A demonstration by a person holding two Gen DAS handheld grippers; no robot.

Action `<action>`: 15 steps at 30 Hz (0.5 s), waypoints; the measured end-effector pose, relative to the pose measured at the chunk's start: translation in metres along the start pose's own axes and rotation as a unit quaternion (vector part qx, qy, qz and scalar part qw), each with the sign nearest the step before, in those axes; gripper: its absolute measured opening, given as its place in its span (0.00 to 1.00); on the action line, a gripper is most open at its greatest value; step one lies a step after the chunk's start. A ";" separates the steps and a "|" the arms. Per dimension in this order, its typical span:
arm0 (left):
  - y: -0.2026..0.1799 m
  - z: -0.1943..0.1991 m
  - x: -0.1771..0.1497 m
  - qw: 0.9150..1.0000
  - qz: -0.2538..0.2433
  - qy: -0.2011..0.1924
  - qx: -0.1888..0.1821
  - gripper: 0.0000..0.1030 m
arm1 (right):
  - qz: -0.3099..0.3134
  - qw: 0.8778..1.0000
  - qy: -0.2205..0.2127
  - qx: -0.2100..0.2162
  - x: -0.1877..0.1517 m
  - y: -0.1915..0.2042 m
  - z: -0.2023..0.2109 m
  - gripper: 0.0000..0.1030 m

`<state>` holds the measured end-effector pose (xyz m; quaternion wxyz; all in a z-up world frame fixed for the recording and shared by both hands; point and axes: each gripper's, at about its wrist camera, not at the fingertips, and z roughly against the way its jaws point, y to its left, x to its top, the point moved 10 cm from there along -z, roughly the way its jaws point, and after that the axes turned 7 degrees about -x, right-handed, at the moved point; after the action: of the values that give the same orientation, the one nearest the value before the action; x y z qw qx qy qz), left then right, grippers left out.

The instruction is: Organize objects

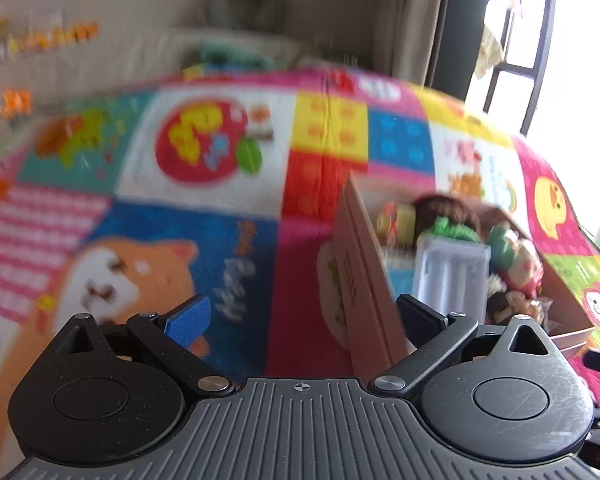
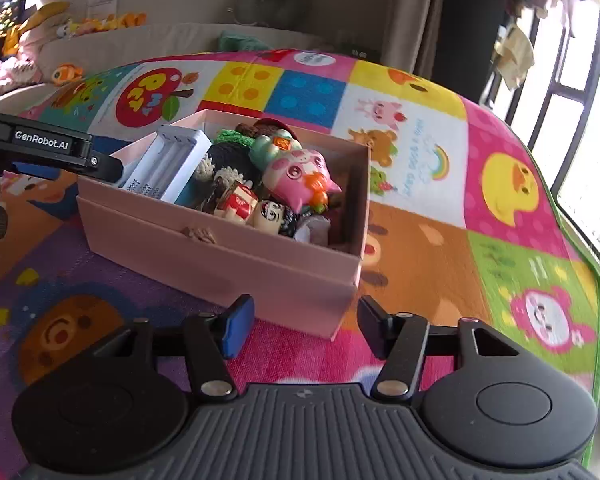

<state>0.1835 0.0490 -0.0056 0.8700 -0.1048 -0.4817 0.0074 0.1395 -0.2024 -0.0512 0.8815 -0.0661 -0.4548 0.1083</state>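
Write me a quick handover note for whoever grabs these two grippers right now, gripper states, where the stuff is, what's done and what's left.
Left gripper: jaws wide open, nothing between them, beside the box's left wall.
Right gripper: jaws apart, empty, just in front of the box's near corner.
Pink box: sits on the colourful play mat, lid off, full. Inside: pale blue case leaning at the left end, pink pig toy, small figurines and knitted pieces.
Done: these things are in the box.
Left: no loose items visible on the mat near the box; check outside these views. The left wrist view is blurred.
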 end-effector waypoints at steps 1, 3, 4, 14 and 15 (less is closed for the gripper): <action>-0.003 0.011 0.003 1.000 -0.010 -0.018 0.001 0.98 | -0.009 1.000 0.003 0.001 -0.003 -0.002 0.006 0.67; -0.013 0.034 0.000 0.999 -0.024 -0.034 -0.011 0.98 | -0.025 1.000 0.013 0.005 -0.011 -0.005 0.019 0.73; -0.019 0.044 -0.006 0.999 -0.028 -0.030 -0.020 0.98 | -0.030 0.999 0.016 0.006 -0.016 -0.006 0.026 0.75; -0.056 0.101 -0.128 0.995 -0.039 0.083 -0.039 0.98 | -0.087 0.993 0.072 0.025 -0.081 0.002 0.082 0.93; -0.056 0.102 -0.134 0.995 -0.044 0.084 -0.032 0.98 | -0.097 0.992 0.081 0.025 -0.088 0.003 0.084 0.98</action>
<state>0.0213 -0.0031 -0.0551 0.9029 -0.1121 -0.4112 -0.0549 0.0214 -0.2203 -0.0727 0.9233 -0.0082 -0.3829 0.0275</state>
